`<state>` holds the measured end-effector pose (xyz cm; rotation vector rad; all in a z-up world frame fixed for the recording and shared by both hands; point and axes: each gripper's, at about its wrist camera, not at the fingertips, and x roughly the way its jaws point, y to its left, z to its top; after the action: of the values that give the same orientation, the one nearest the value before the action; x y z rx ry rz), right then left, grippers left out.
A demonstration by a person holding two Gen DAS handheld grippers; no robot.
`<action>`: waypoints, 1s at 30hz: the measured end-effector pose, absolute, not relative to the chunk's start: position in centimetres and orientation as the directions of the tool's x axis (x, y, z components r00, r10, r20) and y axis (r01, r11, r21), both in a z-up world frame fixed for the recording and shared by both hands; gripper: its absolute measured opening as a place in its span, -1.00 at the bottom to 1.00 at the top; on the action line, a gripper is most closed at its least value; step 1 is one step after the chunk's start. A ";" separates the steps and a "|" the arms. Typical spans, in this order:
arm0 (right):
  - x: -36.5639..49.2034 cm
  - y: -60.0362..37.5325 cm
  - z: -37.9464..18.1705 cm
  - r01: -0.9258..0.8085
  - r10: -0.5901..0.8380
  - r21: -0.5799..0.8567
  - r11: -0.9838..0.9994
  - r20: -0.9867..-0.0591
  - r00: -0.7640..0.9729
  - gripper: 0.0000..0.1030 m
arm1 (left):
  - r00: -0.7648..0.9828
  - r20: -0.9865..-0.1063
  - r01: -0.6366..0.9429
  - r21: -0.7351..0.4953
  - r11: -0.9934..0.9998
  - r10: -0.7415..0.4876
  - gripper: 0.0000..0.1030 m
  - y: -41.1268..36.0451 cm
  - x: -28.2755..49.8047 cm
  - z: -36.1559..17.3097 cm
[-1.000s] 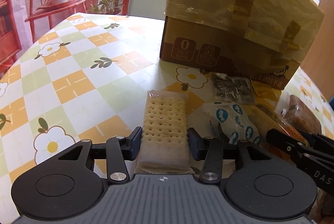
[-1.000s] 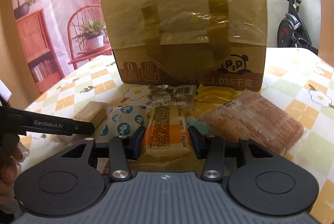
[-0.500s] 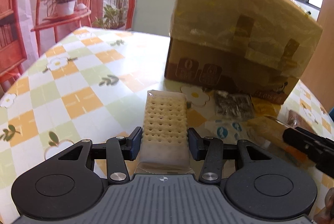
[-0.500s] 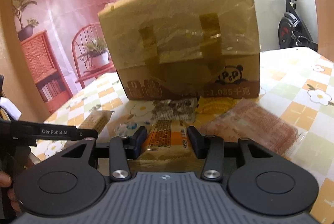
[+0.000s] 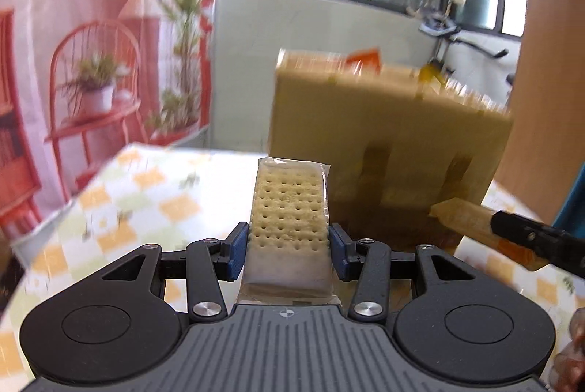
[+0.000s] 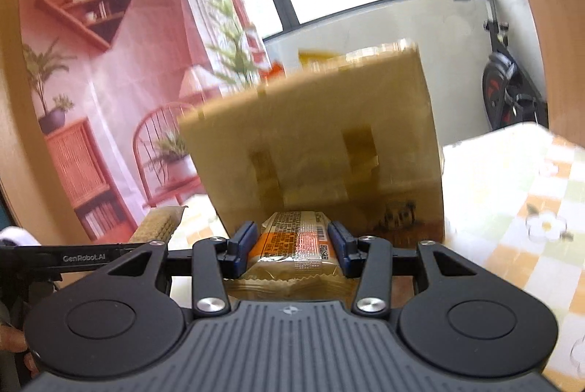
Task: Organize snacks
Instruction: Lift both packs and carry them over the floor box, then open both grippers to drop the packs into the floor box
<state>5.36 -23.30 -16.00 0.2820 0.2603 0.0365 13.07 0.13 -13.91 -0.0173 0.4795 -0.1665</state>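
My left gripper [image 5: 289,251] is shut on a clear-wrapped pale cracker pack [image 5: 289,209] and holds it in the air in front of the cardboard box [image 5: 395,143]. My right gripper [image 6: 294,247] is shut on an orange-labelled wafer pack [image 6: 296,238], also lifted, facing the same box [image 6: 318,136]. The right gripper with its pack shows at the right edge of the left wrist view [image 5: 530,238]. The left gripper and its crackers [image 6: 159,225] show at the left of the right wrist view. The snacks left on the table are out of view.
The box is taped, wrapped in plastic film, and stands on a table with a flower-check cloth [image 5: 146,198]. Orange packaging [image 6: 314,57] peeks above the box's top edge. An exercise bike [image 6: 508,92] stands behind at right, a pink printed backdrop at left.
Both grippers have lifted their packs off the table and tilted upward toward the top of the box. The loose snacks on the table have dropped out of view.
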 end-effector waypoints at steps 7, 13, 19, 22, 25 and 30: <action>6.6 -23.3 -10.8 -0.048 0.080 0.250 0.967 -0.121 0.989 -0.11 | 0.909 -0.350 0.227 -0.043 0.973 -0.227 -0.05 -2.1 15.4 -7.0; 8.8 -24.0 -6.5 -0.075 0.082 0.214 0.974 -0.024 0.996 -0.11 | 0.893 -0.327 0.311 -0.049 0.949 -0.309 -0.05 -4.5 19.2 -4.3; 13.1 -25.5 -3.9 -0.021 0.026 0.164 0.986 -0.024 0.999 -0.11 | 0.862 -0.371 0.353 -0.050 0.934 -0.345 -0.05 -7.3 24.9 -3.8; 15.5 -26.5 -3.1 0.007 -0.002 0.151 0.989 -0.038 0.999 -0.11 | 0.841 -0.403 0.370 -0.057 0.927 -0.360 -0.05 -8.6 27.9 -3.9; 18.0 -27.9 -2.8 0.045 -0.035 0.147 0.988 -0.067 0.997 -0.11 | 0.823 -0.442 0.379 -0.041 0.924 -0.357 -0.05 -10.2 30.4 -4.3; 21.7 -30.7 -3.1 0.102 -0.081 0.161 0.982 -0.135 0.988 -0.11 | 0.800 -0.481 0.399 -0.022 0.917 -0.360 -0.05 -12.3 33.7 -5.0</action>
<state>21.65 -30.68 -3.07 0.1680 0.1289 -0.0921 33.66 -12.34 -5.05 0.0814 0.4996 -0.4072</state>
